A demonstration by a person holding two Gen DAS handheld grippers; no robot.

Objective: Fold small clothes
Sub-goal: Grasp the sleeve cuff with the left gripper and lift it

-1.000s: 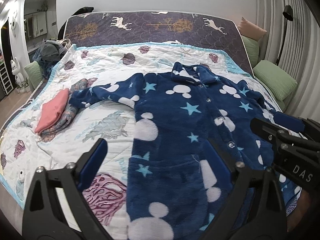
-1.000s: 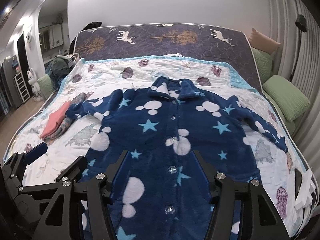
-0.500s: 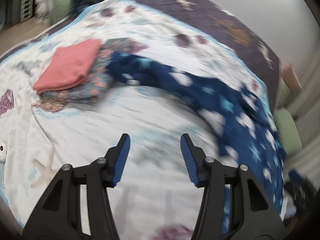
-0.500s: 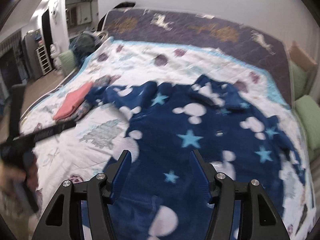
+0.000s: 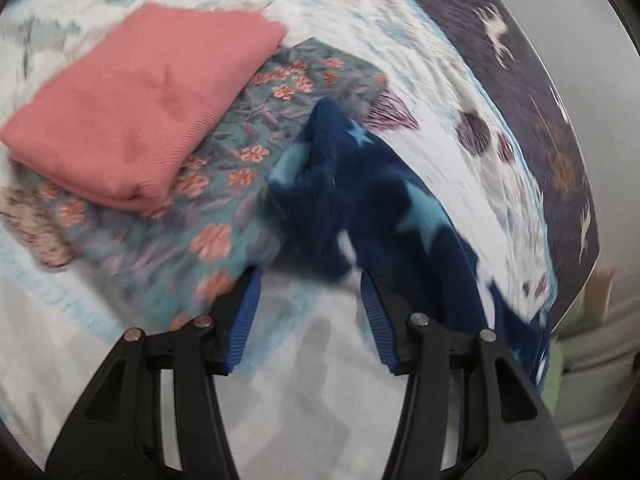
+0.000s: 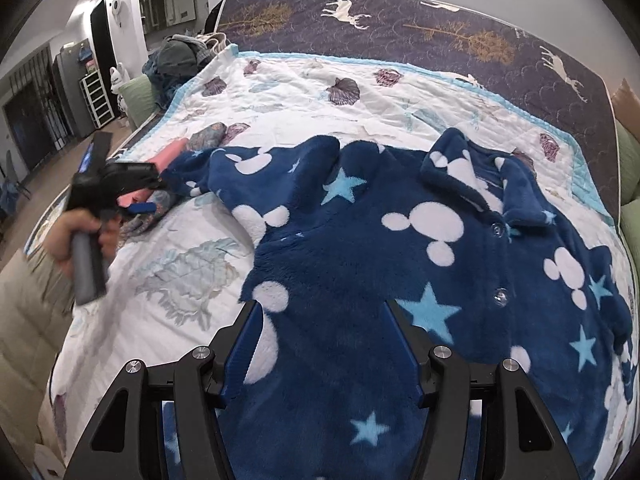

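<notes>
The left gripper (image 5: 310,286), fingers wide, nears the blue robe (image 6: 400,264) sleeve cuff (image 5: 316,184) beside the pink stack (image 5: 136,96); pinch the cuff only. The right gripper (image 6: 324,328) hovers wide over the robe.

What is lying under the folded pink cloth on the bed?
The pink cloth rests on a folded teal floral cloth, which lies on the white quilt. The blue sleeve overlaps the floral cloth's edge. Anything beneath the floral cloth is hidden.

Pajama top (image 6: 400,264) on quilt (image 6: 280,92) — folded stack (image 5: 132,108) left.
</notes>
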